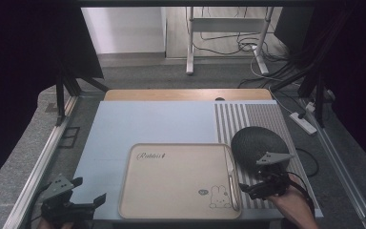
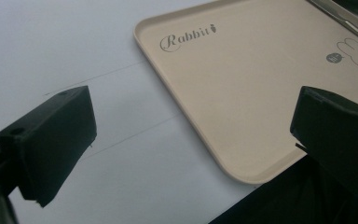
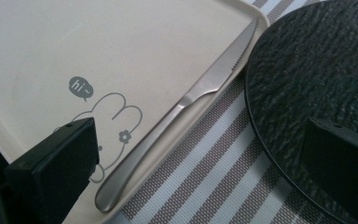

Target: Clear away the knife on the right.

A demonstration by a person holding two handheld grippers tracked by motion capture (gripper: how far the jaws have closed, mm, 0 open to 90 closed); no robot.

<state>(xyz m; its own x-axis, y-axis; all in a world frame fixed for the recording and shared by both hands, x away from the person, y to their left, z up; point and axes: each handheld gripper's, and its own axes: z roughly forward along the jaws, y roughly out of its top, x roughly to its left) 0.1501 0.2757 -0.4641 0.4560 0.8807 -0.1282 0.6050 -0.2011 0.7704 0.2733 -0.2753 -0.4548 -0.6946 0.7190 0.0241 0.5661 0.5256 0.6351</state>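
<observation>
As the knife (image 3: 177,112) lay along the tray (image 1: 171,191) rim, your right gripper (image 1: 259,187) hovered fingers apart for it; left gripper (image 1: 83,202) idled, fingers apart.

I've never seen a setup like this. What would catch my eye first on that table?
Probably the beige tray with its rabbit drawing and the word "Rabbit", lying at the near middle of the pale blue table. A steel knife rests along the tray's right rim, and beside it a dark textured round plate sits on a striped placemat. The right tool hovers open by the knife's handle; the left tool waits open at the near left corner.
</observation>
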